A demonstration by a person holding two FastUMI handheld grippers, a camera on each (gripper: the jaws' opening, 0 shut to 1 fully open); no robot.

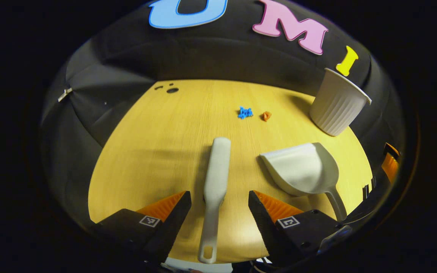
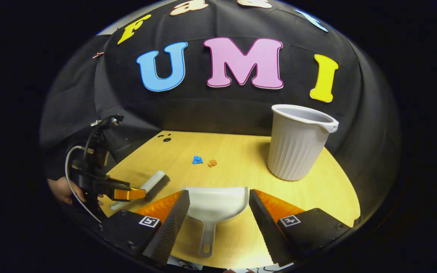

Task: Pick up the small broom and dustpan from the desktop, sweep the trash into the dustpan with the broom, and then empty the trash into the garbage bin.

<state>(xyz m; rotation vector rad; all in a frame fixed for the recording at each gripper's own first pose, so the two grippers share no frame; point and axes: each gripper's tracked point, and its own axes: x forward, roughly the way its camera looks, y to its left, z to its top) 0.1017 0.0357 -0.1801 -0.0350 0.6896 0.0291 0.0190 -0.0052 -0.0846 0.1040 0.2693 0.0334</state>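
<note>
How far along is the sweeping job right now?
Nothing is done yet. The broom and dustpan lie on the desktop, each between an open gripper's fingers, ungrasped. The blue scrap and orange scrap remain unswept, away from the garbage bin. Grasping, sweeping, emptying remain.

desk (image 1: 146,151): yellow wood-grain | holes (image 1: 172,90): dark, far left corner

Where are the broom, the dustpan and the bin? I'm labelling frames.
broom (image 1: 218,167), left gripper view, on the head.
dustpan (image 2: 216,203), right gripper view, on the scoop.
bin (image 2: 296,151), right gripper view, on the ribbed side wall.
</note>
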